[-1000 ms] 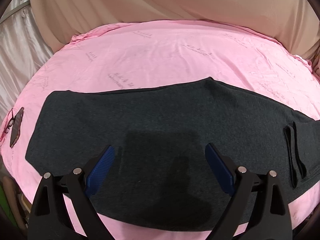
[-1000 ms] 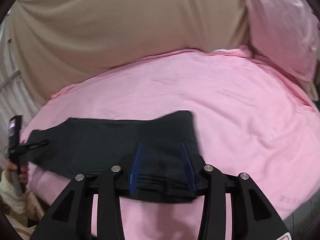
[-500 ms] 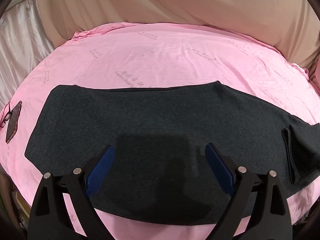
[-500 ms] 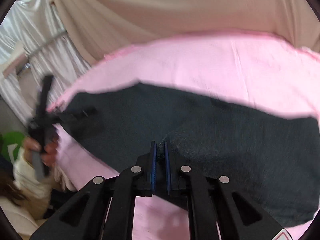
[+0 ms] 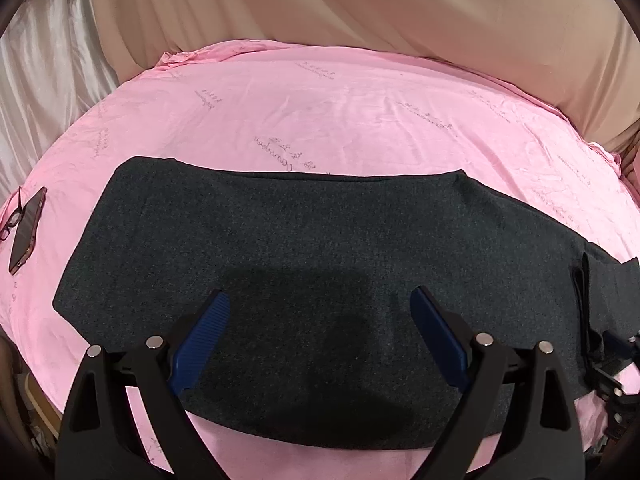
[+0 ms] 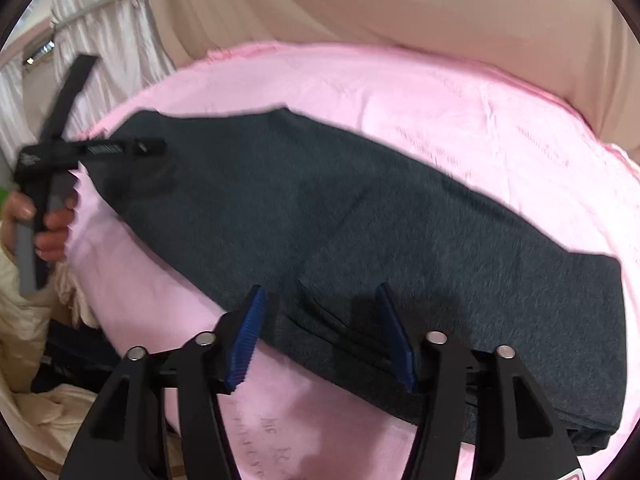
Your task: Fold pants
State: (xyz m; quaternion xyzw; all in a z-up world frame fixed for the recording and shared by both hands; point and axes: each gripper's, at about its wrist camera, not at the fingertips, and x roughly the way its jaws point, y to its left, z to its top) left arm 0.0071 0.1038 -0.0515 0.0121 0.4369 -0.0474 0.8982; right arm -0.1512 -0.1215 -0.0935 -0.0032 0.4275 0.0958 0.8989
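Dark grey pants (image 5: 320, 256) lie flat across the pink bed sheet (image 5: 320, 112), one end doubled over on the right. My left gripper (image 5: 319, 294) hovers open above the pants' near middle, with nothing between its blue pads. In the right wrist view the pants (image 6: 360, 220) run diagonally. My right gripper (image 6: 321, 288) is over their layered near edge, and its jaws are opening. The cloth lies under the gap and the pads do not press on it. A hand (image 6: 48, 220) holds the left gripper (image 6: 120, 148) over the far end.
A phone (image 5: 26, 232) and glasses (image 5: 10, 224) lie on the sheet at the left edge. A beige drape (image 5: 360, 20) rises behind the bed, with white satin curtain (image 5: 40, 60) to its left. Cream fabric (image 6: 24, 320) is bunched below the bed's near left edge.
The right gripper was shut on the pants' end, carried it across and down, and has now opened and let go. The left gripper has drifted only a little.
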